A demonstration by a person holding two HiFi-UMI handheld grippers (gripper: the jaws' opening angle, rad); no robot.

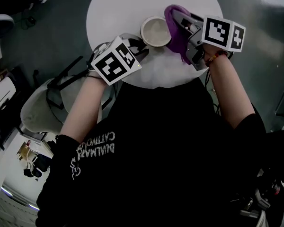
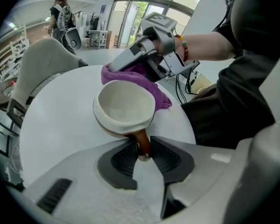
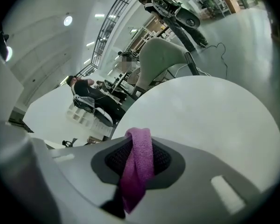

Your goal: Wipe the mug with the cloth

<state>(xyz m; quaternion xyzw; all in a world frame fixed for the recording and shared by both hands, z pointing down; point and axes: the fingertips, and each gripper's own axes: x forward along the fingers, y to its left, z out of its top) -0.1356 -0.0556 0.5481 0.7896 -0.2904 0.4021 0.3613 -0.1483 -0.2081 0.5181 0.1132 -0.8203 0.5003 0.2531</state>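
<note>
Bunching beside mug [image 1: 155, 30], purple cloth [image 1: 176, 30], white chair [image 1: 36, 109] near table [image 1: 123, 4]

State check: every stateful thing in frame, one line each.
white ceramic mug: empty, mouth up, gripped by its brown handle
purple woven cloth: bunched, pinched, pressed against mug's side
left gripper: shut on mug handle
right gripper: shut on cloth

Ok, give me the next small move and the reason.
Probably press the cloth, clamped in the right gripper, against the mug and start rubbing. The left gripper grips the handle, so the mug looks steadied, and the cloth sits right beside it.
</note>
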